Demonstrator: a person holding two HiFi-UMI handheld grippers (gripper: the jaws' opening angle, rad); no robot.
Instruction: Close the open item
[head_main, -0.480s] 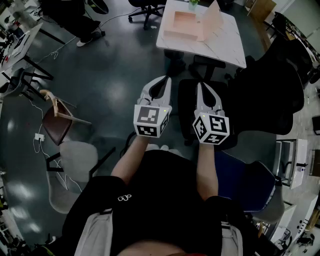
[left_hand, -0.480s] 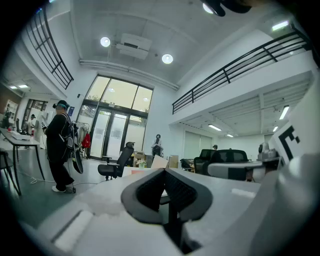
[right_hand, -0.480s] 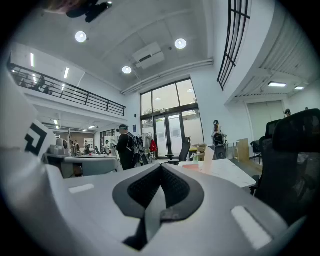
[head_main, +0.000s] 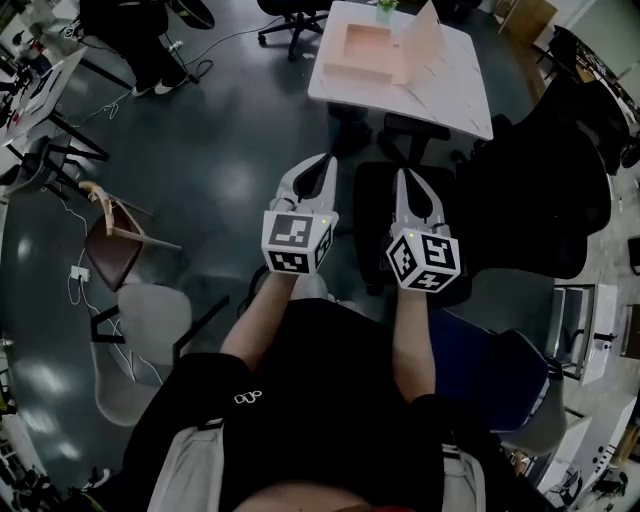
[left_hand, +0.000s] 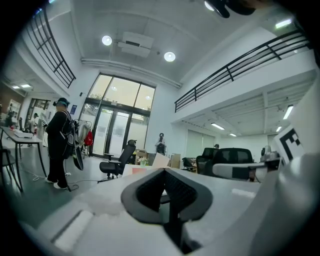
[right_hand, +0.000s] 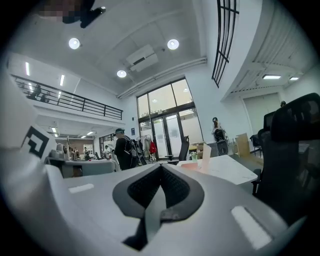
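Observation:
An open pink box (head_main: 362, 50) with its lid (head_main: 422, 38) standing upright sits on a white table (head_main: 450, 95) far ahead. The left gripper view shows the box (left_hand: 141, 170) small and distant, and so does the right gripper view, with the box (right_hand: 192, 165) beyond the jaws. My left gripper (head_main: 325, 160) and right gripper (head_main: 405, 172) are held side by side, level, well short of the table. Both are shut with nothing between the jaws, as seen close up on the left gripper (left_hand: 165, 171) and right gripper (right_hand: 161, 167).
Black office chairs (head_main: 400, 225) stand between me and the table, with a larger one (head_main: 545, 190) to the right. A wooden chair (head_main: 115, 240) is on the left. A person (left_hand: 60, 142) stands far left near a desk. The floor is dark and glossy.
The head view has drifted slightly, so the table and box sit a little further left. Both grippers keep their pose and stay shut.

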